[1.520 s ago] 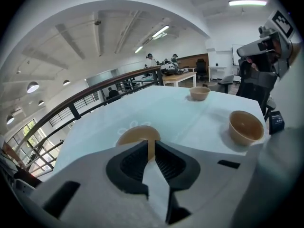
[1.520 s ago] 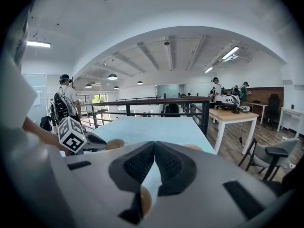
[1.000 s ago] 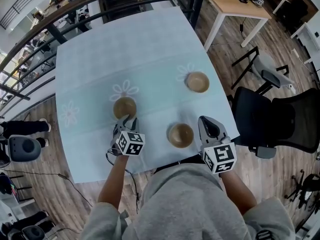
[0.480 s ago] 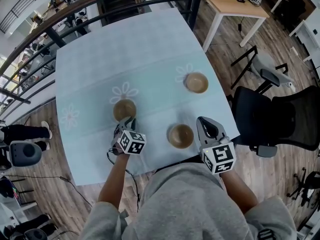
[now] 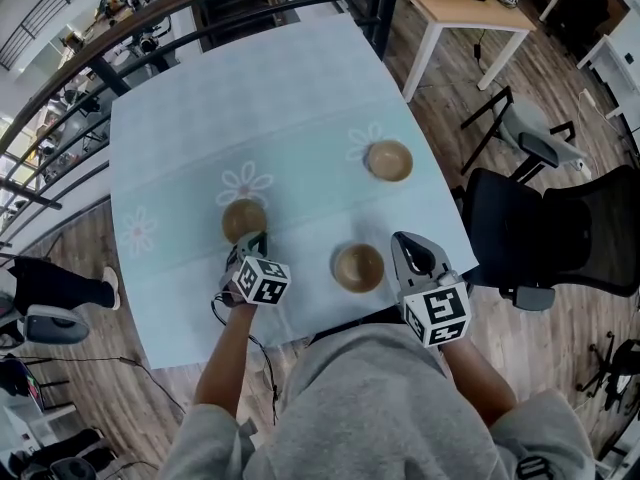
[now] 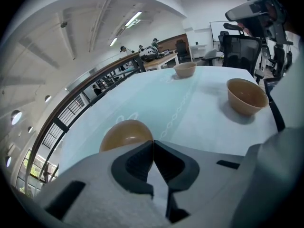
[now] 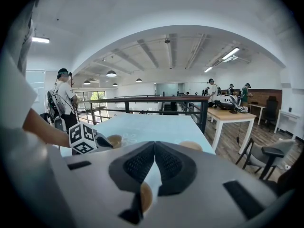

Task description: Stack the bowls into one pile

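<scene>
Stacking not started: three bowls, all single, all well apart on the bench [image 5: 250, 98], no pile anywhere.

In the head view, taking the bench centre as the dial:
- left bowl [image 5: 243, 218] at about 7 o'clock
- near bowl [image 5: 357, 266] at about 5 o'clock, by the near edge
- far bowl [image 5: 388, 160] at about 3 o'clock, near the right edge

All three are upright and look empty.

Left tool [image 5: 250, 240] sits at the 6 o'clock rim of the left bowl. Its jaws have just been closing and are now drawn together. In the left gripper view the tips [image 6: 153, 144] meet right at that bowl's edge [image 6: 124, 133], so it looks like the thin rim is pinched between them. The bowl still rests on the bench, not lifted. The same view shows the near bowl [image 6: 246, 96] at 2 o'clock and the far bowl [image 6: 185, 69] at 12 o'clock, both untouched.

Right tool [image 5: 405, 240] is at 3 o'clock of the near bowl, just beside it and not touching. Its jaws [image 7: 155, 146] are closed tip to tip and hold nothing.

Done: at most a first grip. Left to do: lift the left bowl, nest it into another bowl, then add the third to the same pile.
</scene>
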A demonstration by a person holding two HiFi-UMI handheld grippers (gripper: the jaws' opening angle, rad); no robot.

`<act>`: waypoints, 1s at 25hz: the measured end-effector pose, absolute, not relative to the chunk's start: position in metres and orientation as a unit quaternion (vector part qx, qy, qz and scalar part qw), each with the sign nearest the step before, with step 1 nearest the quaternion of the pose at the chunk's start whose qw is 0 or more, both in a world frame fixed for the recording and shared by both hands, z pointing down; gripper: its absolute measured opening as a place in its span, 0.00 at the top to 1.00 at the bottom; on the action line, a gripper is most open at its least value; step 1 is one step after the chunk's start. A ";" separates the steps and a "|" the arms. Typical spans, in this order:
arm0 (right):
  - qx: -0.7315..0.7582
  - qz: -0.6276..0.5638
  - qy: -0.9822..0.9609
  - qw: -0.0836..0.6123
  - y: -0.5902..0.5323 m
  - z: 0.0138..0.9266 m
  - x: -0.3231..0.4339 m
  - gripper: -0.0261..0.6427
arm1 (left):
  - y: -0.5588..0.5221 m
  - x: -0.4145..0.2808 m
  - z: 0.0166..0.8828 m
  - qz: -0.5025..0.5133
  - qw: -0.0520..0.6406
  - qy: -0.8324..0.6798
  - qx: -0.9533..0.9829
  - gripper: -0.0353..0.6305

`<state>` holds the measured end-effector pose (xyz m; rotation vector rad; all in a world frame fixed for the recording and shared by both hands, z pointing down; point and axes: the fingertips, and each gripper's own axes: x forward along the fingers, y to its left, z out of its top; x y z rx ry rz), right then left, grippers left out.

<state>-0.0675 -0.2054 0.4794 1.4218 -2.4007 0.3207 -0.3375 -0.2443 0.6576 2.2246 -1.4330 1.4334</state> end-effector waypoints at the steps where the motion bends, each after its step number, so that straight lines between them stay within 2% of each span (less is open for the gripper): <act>1: 0.499 0.113 -0.843 0.165 -0.205 0.480 -0.066 0.92 | -0.243 -0.336 0.657 0.476 0.064 -0.475 0.737 0.91; 11: 0.489 0.112 -0.852 0.151 -0.214 0.474 -0.045 0.92 | -0.225 -0.321 0.648 0.473 0.086 -0.483 0.731 0.91; 25: 0.464 0.111 -0.867 0.143 -0.229 0.465 0.053 0.92 | -0.201 -0.215 0.616 0.447 0.103 -0.514 0.725 0.91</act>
